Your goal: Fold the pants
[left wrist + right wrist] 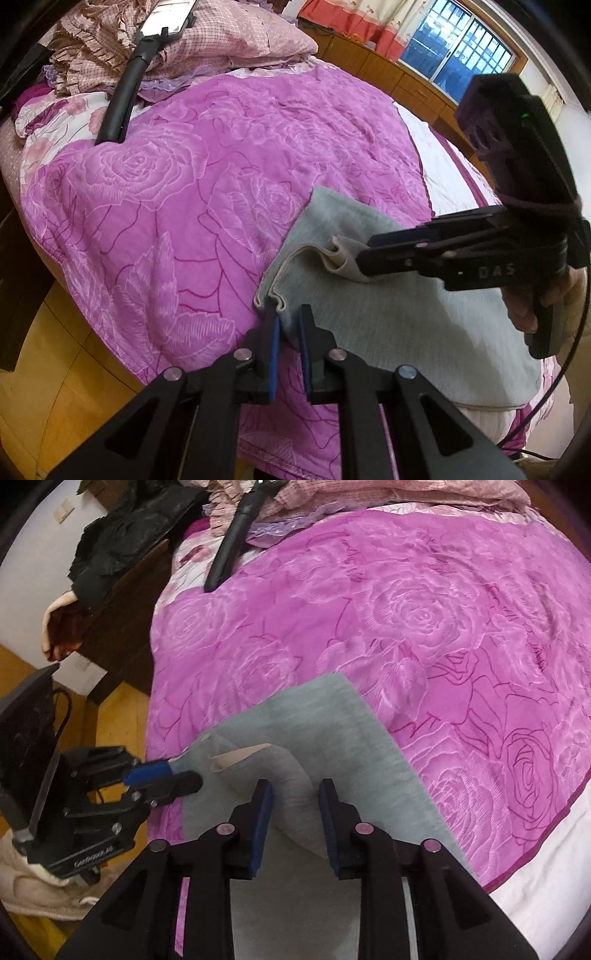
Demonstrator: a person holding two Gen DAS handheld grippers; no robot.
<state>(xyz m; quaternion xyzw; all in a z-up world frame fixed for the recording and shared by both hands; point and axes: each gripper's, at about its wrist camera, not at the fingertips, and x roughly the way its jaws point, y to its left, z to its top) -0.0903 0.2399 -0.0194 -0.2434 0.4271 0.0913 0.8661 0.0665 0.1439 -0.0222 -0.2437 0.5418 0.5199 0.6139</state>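
Left gripper [287,325]: jaws nearly closed, pinching the doubled edge of the grey pants [399,325] at the corner nearest the bed's side; the right wrist view confirms it, blue pad and black finger clamped on that corner. Right gripper [295,812]: jaws part-way apart, a raised fold of grey cloth standing between the pads. Can't say for sure the pads press on it; looks like a loose gap, so I read it as not gripping.

Pants lie on the pink rose-pattern blanket [177,192], near the bed's edge, spread mostly flat as a compact grey panel. Cream inner lining shows at a curled flap [340,258] just beside the right gripper's tips.

Progress, my read: at least one fold is in, since edges are stacked double at the left corner and the shape is short and blocky. Not finished: the flap is rucked and the layers aren't squared.

Left to do, probably: flatten or tuck that flap, align edges, maybe one more fold over, then release.

Black handheld pole with phone [125,92] lies at the pillow end, well apart from the work.
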